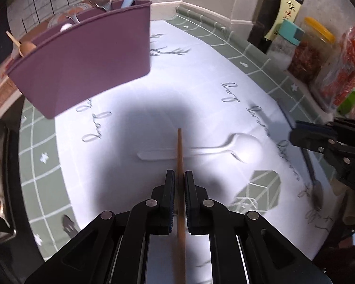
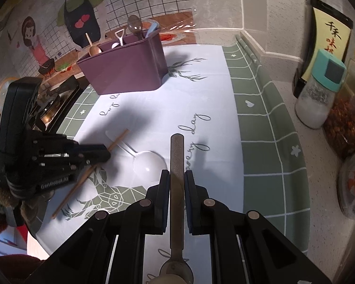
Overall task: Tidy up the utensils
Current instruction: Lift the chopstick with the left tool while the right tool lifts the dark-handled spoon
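My left gripper point(image 1: 179, 177) is shut on a thin wooden stick point(image 1: 180, 156), held above the mat; it also shows in the right wrist view point(image 2: 82, 179). My right gripper point(image 2: 177, 177) is shut on the handle of a metal spoon point(image 2: 177, 163), bowl toward the camera. The right gripper shows at the right edge of the left wrist view point(image 1: 295, 135). A white plastic spoon point(image 1: 243, 148) lies on the mat between both grippers point(image 2: 149, 163). A purple utensil holder point(image 1: 87, 59) stands at the far left with several utensils in it point(image 2: 127, 66).
The patterned mat point(image 2: 260, 142) covers the counter. A soy sauce bottle point(image 1: 279, 16), a teal-capped shaker point(image 2: 319, 94) and jars of red spice point(image 1: 310, 52) line the right wall. A stove edge point(image 1: 0, 165) is at left.
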Demonstrator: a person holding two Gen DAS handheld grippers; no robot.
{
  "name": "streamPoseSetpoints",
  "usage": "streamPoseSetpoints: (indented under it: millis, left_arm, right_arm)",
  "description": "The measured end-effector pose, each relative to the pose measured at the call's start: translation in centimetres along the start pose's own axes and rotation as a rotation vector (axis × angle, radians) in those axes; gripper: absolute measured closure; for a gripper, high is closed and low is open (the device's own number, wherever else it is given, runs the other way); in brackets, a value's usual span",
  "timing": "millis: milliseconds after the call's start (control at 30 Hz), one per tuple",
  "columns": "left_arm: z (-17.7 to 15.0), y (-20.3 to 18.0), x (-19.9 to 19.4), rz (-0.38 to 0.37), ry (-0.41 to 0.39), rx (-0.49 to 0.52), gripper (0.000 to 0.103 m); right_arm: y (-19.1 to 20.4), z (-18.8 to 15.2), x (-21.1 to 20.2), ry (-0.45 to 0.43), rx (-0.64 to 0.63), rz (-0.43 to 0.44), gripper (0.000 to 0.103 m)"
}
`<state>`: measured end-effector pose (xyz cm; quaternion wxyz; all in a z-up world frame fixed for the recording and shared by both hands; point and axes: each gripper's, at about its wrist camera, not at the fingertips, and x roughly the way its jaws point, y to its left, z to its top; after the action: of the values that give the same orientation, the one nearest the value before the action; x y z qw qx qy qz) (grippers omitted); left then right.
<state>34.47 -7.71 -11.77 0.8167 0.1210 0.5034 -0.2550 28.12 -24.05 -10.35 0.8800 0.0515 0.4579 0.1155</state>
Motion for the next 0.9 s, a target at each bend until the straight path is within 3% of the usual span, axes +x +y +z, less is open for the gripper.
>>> streamPoseSetpoints:
  millis: [167, 433, 500, 667, 767, 833, 900]
  left_arm:
    - [0.5, 1.3, 0.5, -0.008, 0.016, -0.062, 0.094]
    - [0.9, 0.7, 0.7, 0.012, 0.044, -0.077, 0.098]
    - [0.5, 0.2, 0.1, 0.031, 0.011, -0.085, 0.098]
    - [-0.6, 1.0, -4.4, -0.011, -0.113, -0.201, 0.098]
    - [-1.3, 2.2, -7.2, -0.031, -0.179, -0.275, 0.098]
    - [-1.9, 3.1, -9.0, -0.032, -0.230, -0.324, 0.098]
    - [-2.2, 3.6, -10.2, -0.027, -0.262, -0.353, 0.098]
  right_arm:
    - [-0.8, -0.2, 0.0, -0.001, 0.024, -0.007, 0.092]
    - [-0.6, 0.3, -0.3, -0.029, 0.026, -0.004, 0.092]
    - [-0.4, 0.6, -0.7, -0.042, 0.020, 0.005, 0.094]
    - [-0.3, 1.5, -1.7, -0.066, 0.009, 0.026, 0.096]
    - [-0.5, 1.4, -1.1, -0.004, -0.025, 0.042, 0.092]
    - [-0.7, 0.9, -0.6, 0.014, -0.037, -0.006, 0.086]
    - [-1.1, 0.3, -0.1, 0.036, -0.028, -0.010, 0.086]
